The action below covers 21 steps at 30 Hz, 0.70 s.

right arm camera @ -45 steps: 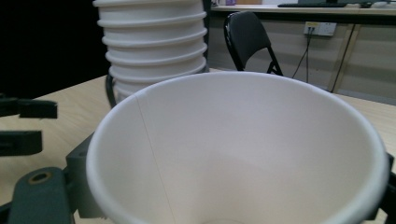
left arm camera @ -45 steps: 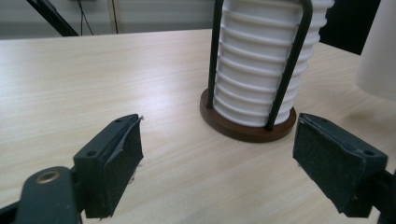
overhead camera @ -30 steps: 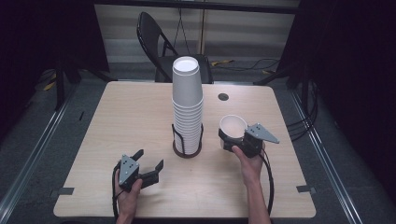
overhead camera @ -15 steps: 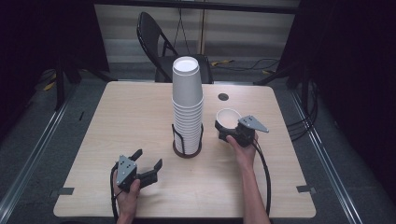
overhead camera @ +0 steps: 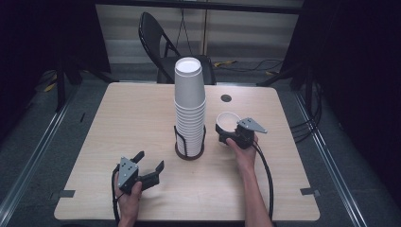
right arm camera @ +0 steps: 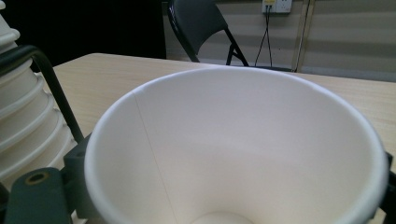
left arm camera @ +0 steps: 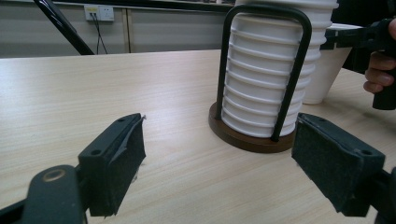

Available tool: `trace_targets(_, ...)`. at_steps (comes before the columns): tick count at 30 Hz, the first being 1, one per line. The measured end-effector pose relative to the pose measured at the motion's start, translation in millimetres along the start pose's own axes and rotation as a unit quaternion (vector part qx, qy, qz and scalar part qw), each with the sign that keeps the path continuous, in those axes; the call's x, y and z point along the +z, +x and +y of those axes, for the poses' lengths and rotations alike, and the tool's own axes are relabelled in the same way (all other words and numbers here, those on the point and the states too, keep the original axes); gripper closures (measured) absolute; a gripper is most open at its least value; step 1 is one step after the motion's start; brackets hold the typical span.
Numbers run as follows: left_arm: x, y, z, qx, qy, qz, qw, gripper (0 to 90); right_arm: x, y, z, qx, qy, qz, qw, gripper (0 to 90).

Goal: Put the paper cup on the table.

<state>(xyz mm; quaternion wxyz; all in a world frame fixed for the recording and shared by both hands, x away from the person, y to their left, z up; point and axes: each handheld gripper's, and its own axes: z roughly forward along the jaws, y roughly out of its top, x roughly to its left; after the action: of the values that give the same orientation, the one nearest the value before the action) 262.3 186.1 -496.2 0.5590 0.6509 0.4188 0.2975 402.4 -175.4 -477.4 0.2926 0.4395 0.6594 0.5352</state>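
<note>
A tall stack of white paper cups stands in a black wire holder on a round brown base at the table's middle. Just right of it, my right gripper is shut on a single white cup, mouth up. In the right gripper view that single cup sits between the jaws, with the stack at the left. My left gripper is open near the front left, holding nothing. In the left gripper view its pads stand wide apart before the stack, with the single cup behind.
A black folding chair stands behind the wooden table. A small dark round grommet lies in the tabletop behind the held cup. Cables run on the floor at the right.
My right gripper has carried the single cup a little to the left and farther back, closer to the stack. The left gripper has stayed in place, open.
</note>
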Motion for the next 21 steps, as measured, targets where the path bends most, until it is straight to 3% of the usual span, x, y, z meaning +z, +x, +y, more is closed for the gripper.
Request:
trace_targets(7,-0.1,-0.3,0.0,0.000,0.000,-0.001,1.0000,17.2,-3.2,-3.1,0.7,0.002,0.017,0.005,0.9998,10.5)
trace_targets(11,-0.6,1.1,0.0,-0.001,0.000,-0.001,1.0000,17.2,-1.8,-4.3,-2.2,0.001,0.050,0.003,0.9987,11.8)
trace_targets(17,-1.0,1.6,-0.5,-0.010,-0.006,-0.003,0.9999,17.1,-0.3,-5.1,-4.6,-0.005,0.076,0.001,0.9971,12.9)
trace_targets(18,-0.9,1.2,-0.5,-0.008,-0.006,-0.002,1.0000,16.9,1.2,-6.9,-7.9,-0.003,0.091,0.001,0.9958,12.8)
trace_targets(21,-0.9,1.0,-0.4,-0.006,-0.005,-0.002,1.0000,15.8,1.0,-7.8,-10.4,0.007,0.100,0.006,0.9950,13.1)
